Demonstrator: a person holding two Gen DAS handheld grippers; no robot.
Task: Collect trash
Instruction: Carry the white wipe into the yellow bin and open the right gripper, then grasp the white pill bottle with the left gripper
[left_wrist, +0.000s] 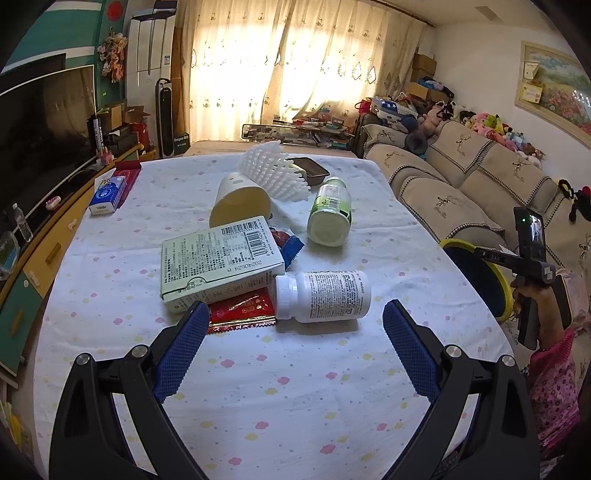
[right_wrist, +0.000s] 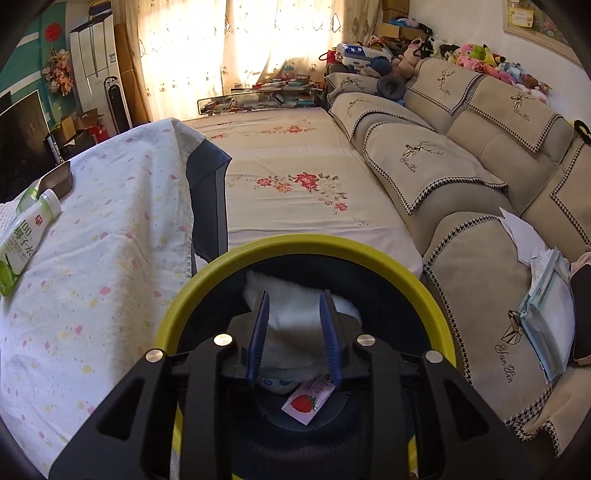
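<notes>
Inside yellow-rimmed bin (right_wrist: 369, 258): strawberry packet (right_wrist: 304, 400)

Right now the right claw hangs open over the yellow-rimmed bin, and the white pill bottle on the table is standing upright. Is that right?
Not quite. The white pill bottle lies on its side on the table, as the left wrist view shows. The rest holds: the right claw hangs open over the yellow-rimmed bin.

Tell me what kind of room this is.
Most likely a home living room: a long beige sofa lined with plush toys, a big TV opposite on a low cabinet, and curtains over a bright window.
</notes>
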